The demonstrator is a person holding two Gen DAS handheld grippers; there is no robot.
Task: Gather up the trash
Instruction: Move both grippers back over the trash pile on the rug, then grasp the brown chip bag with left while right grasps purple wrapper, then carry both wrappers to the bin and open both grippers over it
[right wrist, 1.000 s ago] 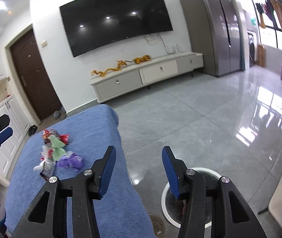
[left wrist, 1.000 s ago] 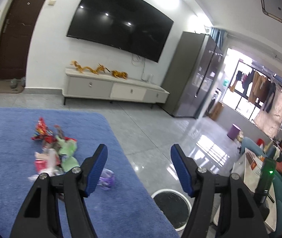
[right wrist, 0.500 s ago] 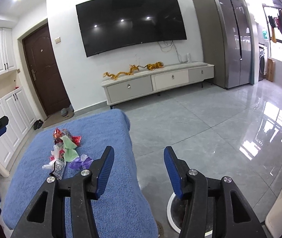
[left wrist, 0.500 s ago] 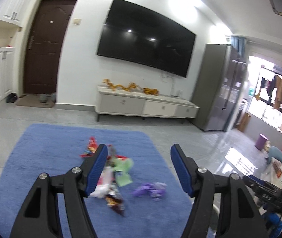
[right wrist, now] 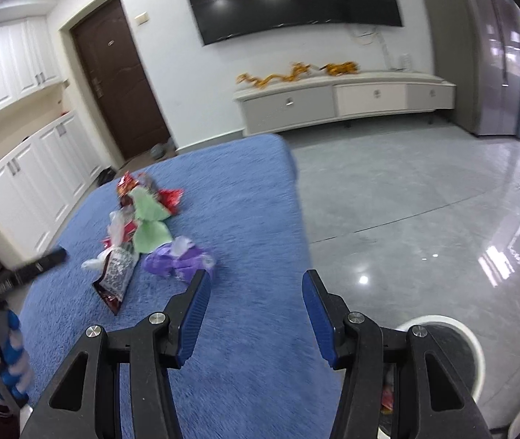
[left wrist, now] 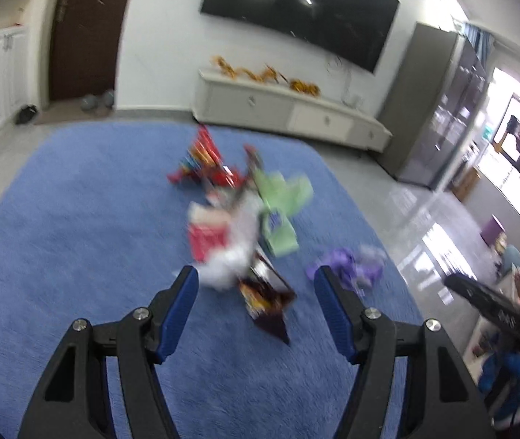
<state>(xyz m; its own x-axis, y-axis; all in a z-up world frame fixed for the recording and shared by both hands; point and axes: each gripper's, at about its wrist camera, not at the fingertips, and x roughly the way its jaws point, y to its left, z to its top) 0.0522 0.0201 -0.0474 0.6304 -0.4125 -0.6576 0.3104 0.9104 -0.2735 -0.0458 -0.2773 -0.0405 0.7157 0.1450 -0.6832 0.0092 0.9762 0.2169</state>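
A pile of trash lies on the blue rug (left wrist: 77,219): red wrappers (left wrist: 201,162), green wrappers (left wrist: 282,197), a dark snack bag (left wrist: 267,300) and a purple wrapper (left wrist: 347,267). My left gripper (left wrist: 256,278) hovers open just short of the pile, with the snack bag seen between its fingers but not touched. My right gripper (right wrist: 256,285) is open and empty above the rug (right wrist: 245,197), to the right of the purple wrapper (right wrist: 179,259) and the snack bag (right wrist: 117,274). A white-rimmed trash bin (right wrist: 474,347) stands on the floor at the lower right.
The left gripper (right wrist: 37,267) juts in at the left edge of the right wrist view. A low TV cabinet (right wrist: 340,98), a dark door (right wrist: 113,84) and white cupboards (right wrist: 29,183) line the walls. Glossy grey tile (right wrist: 424,201) lies right of the rug.
Both grippers have dipped and swung toward the trash pile, which now looks larger and closer. The bin has left the left wrist view. Both jaws stay apart.
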